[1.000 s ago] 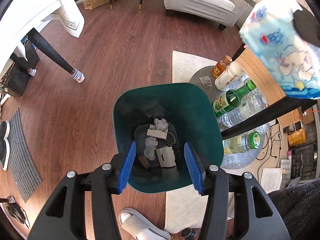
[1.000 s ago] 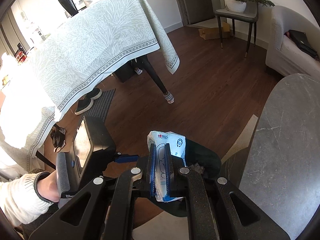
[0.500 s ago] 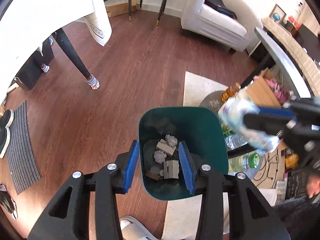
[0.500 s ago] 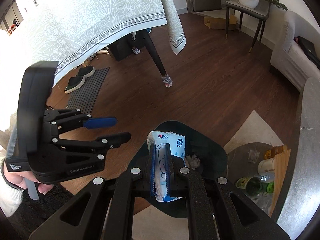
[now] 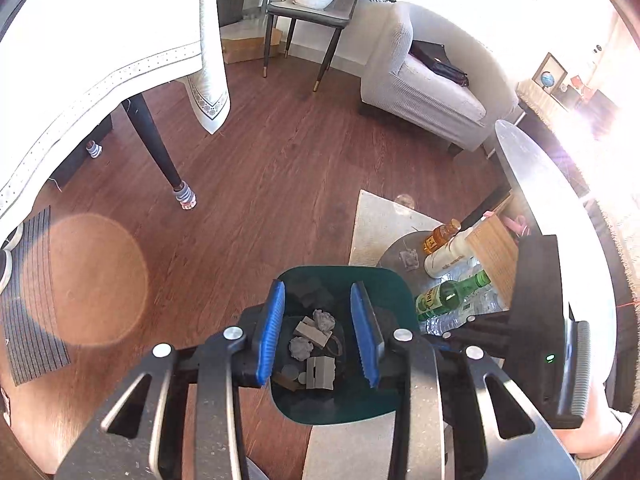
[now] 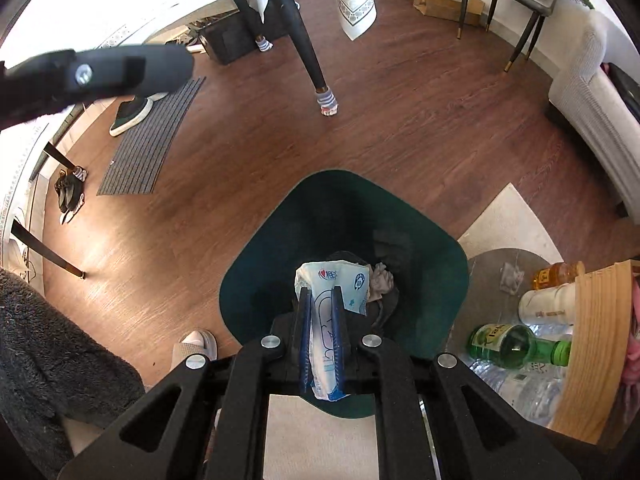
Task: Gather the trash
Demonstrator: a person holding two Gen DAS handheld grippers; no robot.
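Note:
A dark green trash bin stands on the wood floor with crumpled paper and small boxes at its bottom. My left gripper hovers above the bin, its blue jaws closing with nothing between them. My right gripper is shut on a white and blue plastic wrapper, held just over the bin's mouth. The right gripper's black body shows at the right edge of the left wrist view. Part of the left tool crosses the upper left of the right wrist view.
A low round tray beside the bin holds a green glass bottle, an amber bottle, a white bottle, clear water bottles and a crumpled tissue. A pale rug, cloth-covered table, armchair and slipper surround it.
The left gripper rose and its jaws narrowed. The right gripper sank with the wrapper, from well above the floor to right over the bin opening.

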